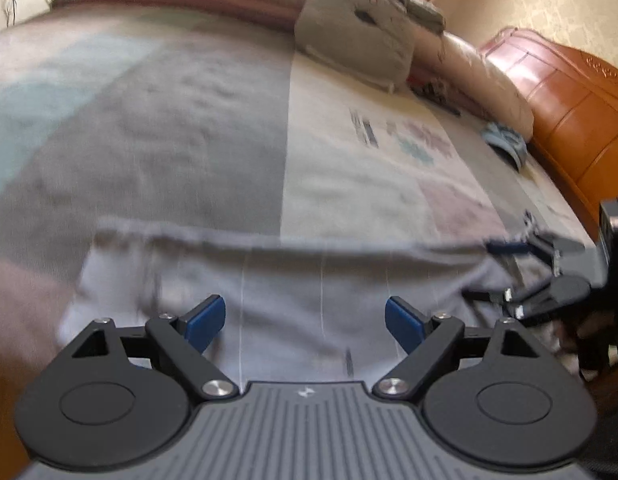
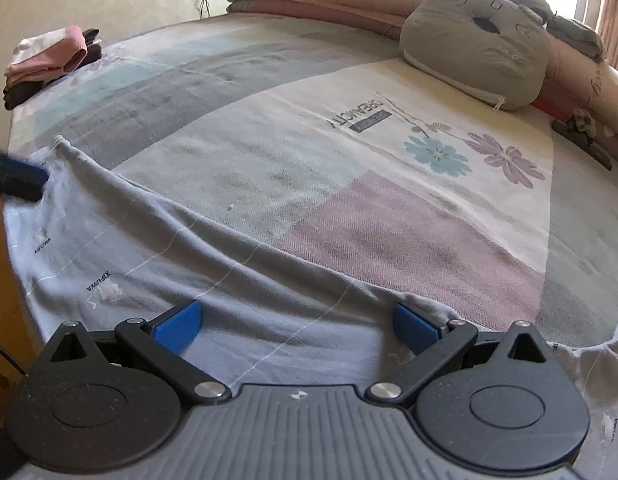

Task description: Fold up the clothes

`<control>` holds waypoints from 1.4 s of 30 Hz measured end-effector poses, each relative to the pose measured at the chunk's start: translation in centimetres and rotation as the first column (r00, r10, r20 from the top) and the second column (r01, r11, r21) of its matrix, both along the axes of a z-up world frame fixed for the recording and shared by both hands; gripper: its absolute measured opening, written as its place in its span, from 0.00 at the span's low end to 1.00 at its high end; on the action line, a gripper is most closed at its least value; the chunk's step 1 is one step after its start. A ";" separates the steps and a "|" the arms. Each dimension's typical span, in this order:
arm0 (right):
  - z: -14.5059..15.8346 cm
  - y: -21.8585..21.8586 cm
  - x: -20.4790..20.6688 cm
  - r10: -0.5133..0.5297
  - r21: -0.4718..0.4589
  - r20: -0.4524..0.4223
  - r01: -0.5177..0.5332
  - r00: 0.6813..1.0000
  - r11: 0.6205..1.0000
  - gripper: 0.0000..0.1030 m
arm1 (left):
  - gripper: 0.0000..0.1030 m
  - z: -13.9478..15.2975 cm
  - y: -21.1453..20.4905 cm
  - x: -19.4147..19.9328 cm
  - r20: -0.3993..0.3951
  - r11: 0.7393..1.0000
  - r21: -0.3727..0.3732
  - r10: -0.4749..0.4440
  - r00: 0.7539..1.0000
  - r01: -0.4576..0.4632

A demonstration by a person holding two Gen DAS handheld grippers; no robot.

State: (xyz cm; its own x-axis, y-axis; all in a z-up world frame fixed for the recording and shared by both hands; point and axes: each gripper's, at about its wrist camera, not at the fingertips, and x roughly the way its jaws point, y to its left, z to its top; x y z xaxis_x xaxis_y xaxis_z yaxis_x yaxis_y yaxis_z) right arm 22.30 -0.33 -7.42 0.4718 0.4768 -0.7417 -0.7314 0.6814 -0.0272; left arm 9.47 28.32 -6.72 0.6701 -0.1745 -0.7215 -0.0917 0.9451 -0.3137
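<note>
A pale blue-grey garment (image 1: 309,280) with thin white lines lies spread along the bed's near edge, also in the right wrist view (image 2: 157,248), where small logos show on it. My left gripper (image 1: 305,326) hovers over its middle, open, blue pads wide apart with cloth below them. My right gripper (image 2: 296,328) is open too, above the garment's right end, its right pad close to a raised corner of cloth. In the left wrist view the right gripper (image 1: 487,270) appears at the far right. One of the left gripper's fingers (image 2: 17,178) shows at the garment's left end.
The patchwork bedsheet (image 2: 389,220) with printed flowers stretches beyond the garment. A grey cat-face cushion (image 2: 473,44) and folded pink quilts (image 2: 309,0) lie at the back. Folded pink and dark clothes (image 2: 49,60) sit at the far left corner. An orange-brown headboard (image 1: 569,112) stands on the right.
</note>
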 end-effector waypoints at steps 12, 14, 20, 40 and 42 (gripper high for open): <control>3.1 -5.6 -2.3 0.061 -0.054 -0.003 -0.062 0.998 0.997 1.00 | 0.84 1.5 -3.5 2.8 0.029 1.000 0.013 -0.021 0.999 0.021; 2.9 -7.7 -2.4 0.043 -0.060 -0.023 -0.044 0.999 0.997 1.00 | 0.85 1.7 -5.1 2.9 0.039 0.999 0.020 -0.031 0.999 0.030; 0.9 -12.9 -1.9 0.027 -0.033 -0.065 -0.029 0.998 0.999 1.00 | 0.84 0.1 -8.5 2.8 -0.062 0.991 0.113 0.081 0.995 -0.074; -0.6 -26.7 -1.6 -0.032 0.054 -0.026 0.033 0.999 0.998 1.00 | 0.84 3.4 -24.9 11.2 -0.010 0.954 0.111 -0.280 0.960 0.280; -0.7 -26.6 -1.8 -0.052 0.060 -0.011 0.052 0.999 0.997 1.00 | 0.84 3.2 -26.5 12.8 0.003 0.939 0.076 -0.336 0.942 0.335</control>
